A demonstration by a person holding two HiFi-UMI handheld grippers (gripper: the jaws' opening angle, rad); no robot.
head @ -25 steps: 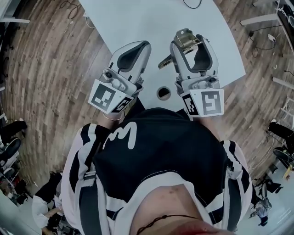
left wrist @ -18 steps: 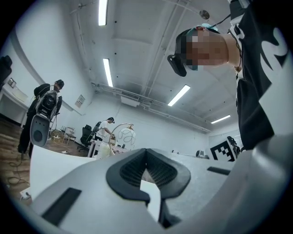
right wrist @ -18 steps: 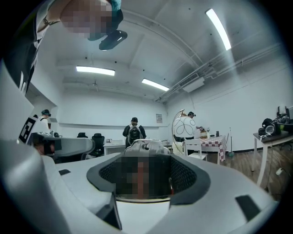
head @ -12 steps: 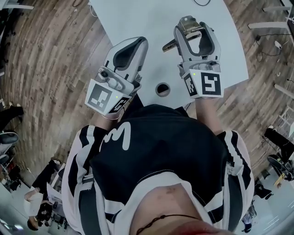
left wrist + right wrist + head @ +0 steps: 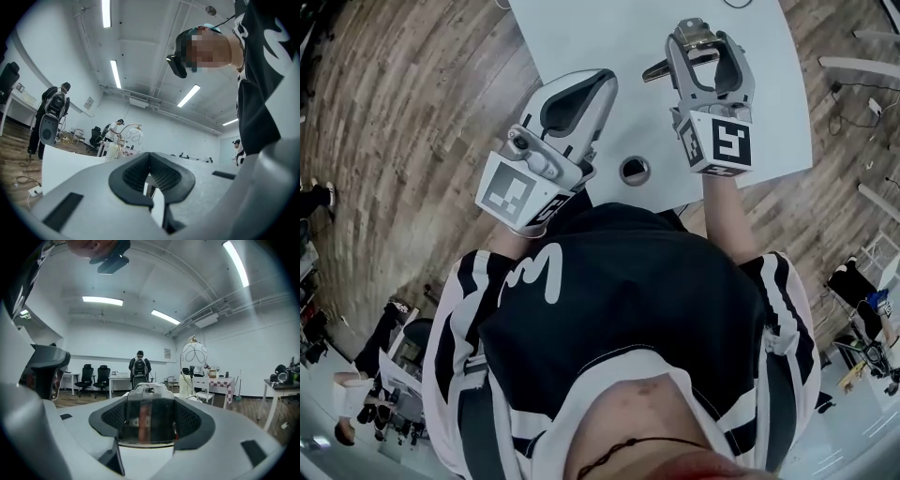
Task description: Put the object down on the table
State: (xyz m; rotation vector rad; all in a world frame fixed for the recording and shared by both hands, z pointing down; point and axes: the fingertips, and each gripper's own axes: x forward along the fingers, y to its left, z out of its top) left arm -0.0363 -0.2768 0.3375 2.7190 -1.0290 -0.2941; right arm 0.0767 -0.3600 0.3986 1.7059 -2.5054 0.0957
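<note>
My right gripper is held over the white table, shut on a metal lever-handle object whose arm sticks out to the left. In the right gripper view the object fills the space between the black pads, its rounded top above them. My left gripper hovers at the table's near left edge, jaws together and nothing between them. In the left gripper view its pads meet at the tips and point up into the room.
A round cable hole sits in the table near its front edge, between the two grippers. Wooden floor surrounds the table. People, office chairs and a table with a checked cloth stand farther off in the room.
My right gripper has moved forward over the table with the metal object still in it. The left gripper has shifted slightly forward. Both jaws stay as they were.
</note>
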